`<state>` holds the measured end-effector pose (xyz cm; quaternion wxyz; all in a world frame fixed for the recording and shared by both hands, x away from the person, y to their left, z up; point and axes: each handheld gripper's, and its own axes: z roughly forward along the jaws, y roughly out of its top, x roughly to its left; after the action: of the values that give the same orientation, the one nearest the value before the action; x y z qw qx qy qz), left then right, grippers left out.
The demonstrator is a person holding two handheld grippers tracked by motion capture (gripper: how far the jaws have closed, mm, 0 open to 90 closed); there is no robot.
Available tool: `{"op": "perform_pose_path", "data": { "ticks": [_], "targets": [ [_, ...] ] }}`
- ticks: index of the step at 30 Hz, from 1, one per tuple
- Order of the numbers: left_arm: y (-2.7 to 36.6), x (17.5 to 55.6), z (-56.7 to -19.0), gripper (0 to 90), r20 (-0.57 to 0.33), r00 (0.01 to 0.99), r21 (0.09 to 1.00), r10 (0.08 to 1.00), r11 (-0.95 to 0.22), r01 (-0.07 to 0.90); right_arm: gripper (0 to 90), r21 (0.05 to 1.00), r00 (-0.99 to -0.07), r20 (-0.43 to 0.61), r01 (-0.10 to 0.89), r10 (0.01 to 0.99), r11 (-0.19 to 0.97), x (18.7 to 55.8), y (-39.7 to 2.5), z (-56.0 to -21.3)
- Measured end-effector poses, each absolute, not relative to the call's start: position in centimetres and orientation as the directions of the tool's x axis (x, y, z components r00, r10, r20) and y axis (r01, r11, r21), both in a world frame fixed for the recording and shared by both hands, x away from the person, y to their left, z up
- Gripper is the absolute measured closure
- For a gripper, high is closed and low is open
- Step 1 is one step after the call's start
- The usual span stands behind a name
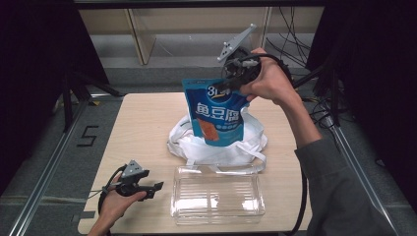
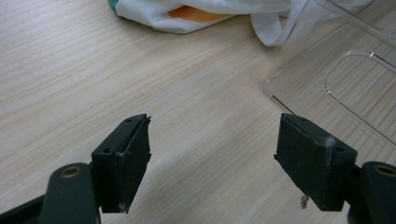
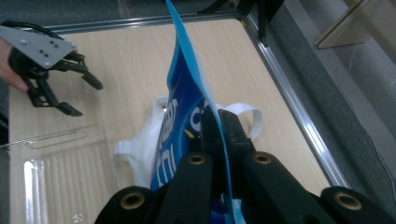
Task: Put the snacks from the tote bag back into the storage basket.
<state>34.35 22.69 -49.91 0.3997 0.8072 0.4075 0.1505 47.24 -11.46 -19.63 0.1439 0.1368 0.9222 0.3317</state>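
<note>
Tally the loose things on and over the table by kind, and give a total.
Blue snack pouch, held up by the right gripper: 1
White cloth bag: 1
Clear plastic container: 1
Total: 3
An orange item shows inside the bag in the left gripper view; not counted.

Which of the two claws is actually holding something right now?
The right claw, raised above the white bag, is clamped on the blue pouch. The left claw rests open near the clear container.
</note>
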Motion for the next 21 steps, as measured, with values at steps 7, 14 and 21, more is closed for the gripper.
{"op": "perform_pose_path", "data": {
  "ticks": [7,14,21],
  "targets": [
    [22.8,34.4,-49.8,25.3,-0.087,0.620,0.759,0.779,-0.351,0.548,90.0,0.637,-0.929,-0.203,0.114,0.309,0.762,45.5,-11.5,-19.1],
    [22.9,34.4,-49.7,25.3,-0.074,0.632,0.755,0.771,-0.371,0.541,90.0,0.632,-0.927,-0.192,0.134,0.322,0.763,43.2,-11.6,-18.6],
    [22.8,34.4,-49.8,25.3,-0.094,0.608,0.767,0.788,-0.332,0.549,90.0,0.627,-0.939,-0.191,0.106,0.284,0.772,41.5,-11.3,-18.4]
  ]
}}
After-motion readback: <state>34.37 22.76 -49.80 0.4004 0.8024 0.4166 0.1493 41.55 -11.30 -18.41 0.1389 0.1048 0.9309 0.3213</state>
